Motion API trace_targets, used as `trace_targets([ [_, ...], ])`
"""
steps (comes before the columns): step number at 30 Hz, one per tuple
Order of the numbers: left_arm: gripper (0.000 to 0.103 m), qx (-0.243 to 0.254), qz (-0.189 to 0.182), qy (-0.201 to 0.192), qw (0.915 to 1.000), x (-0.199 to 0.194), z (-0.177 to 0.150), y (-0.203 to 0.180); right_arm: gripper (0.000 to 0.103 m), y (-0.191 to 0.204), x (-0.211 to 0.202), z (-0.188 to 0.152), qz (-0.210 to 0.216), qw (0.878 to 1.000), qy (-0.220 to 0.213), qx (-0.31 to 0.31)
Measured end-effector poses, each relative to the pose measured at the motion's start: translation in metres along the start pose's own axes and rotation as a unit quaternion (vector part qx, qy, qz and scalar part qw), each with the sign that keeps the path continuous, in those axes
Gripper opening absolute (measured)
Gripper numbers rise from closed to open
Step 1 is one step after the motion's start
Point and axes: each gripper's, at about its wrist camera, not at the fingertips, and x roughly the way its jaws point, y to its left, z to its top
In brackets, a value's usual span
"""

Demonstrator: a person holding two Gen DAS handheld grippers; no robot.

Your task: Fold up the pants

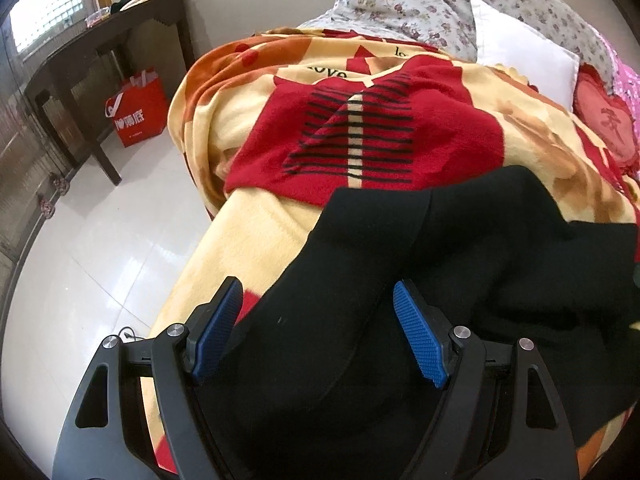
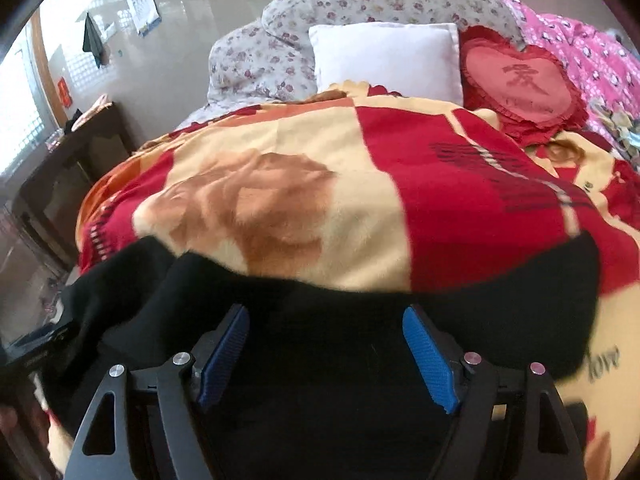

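Black pants (image 1: 420, 248) lie spread across the red and yellow blanket (image 1: 260, 224) on the bed. In the left wrist view my left gripper (image 1: 318, 292) hovers open just over one dark leg of the pants, its blue pads (image 1: 420, 336) wide apart with nothing between them. The right wrist view shows the pants (image 2: 360, 312) as a wide black band across the blanket (image 2: 320, 208). My right gripper (image 2: 326, 316) is open above that band, its blue pads (image 2: 430, 360) spread and empty.
A white pillow (image 2: 388, 60), a red heart cushion (image 2: 520, 84) and floral bedding (image 2: 360, 0) lie at the head of the bed. A dark wooden table (image 1: 100, 44) and a red bag (image 1: 138, 108) stand on the white tiled floor (image 1: 100, 248) left of the bed.
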Motion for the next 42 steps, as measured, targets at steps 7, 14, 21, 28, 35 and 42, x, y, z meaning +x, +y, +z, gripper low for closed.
trace_targets([
  [7,0.079,-0.021,-0.046,0.006,0.9987,-0.038,-0.028,0.025,0.078,-0.032,-0.058,-0.061,0.008,1.000,0.007,0.029],
  [14,0.079,-0.064,-0.088,0.030,0.9935,-0.055,-0.067,0.062,0.078,-0.084,-0.078,-0.100,-0.045,0.996,0.028,0.075],
  [21,0.079,-0.093,-0.100,0.052,0.9893,-0.047,-0.093,0.064,0.078,-0.104,-0.098,-0.128,-0.026,0.992,0.027,0.121],
  [28,0.079,-0.098,-0.095,0.054,0.9892,-0.037,-0.091,0.057,0.078,-0.129,-0.100,-0.138,-0.077,0.986,0.020,0.143],
  [35,0.079,-0.079,-0.123,0.060,0.9874,-0.027,-0.075,0.030,0.078,-0.126,-0.076,-0.116,-0.064,0.988,-0.012,0.141],
  [42,0.023,-0.086,-0.115,0.051,0.9883,-0.022,-0.067,0.027,0.013,-0.114,-0.063,-0.099,-0.045,0.990,-0.045,0.125],
])
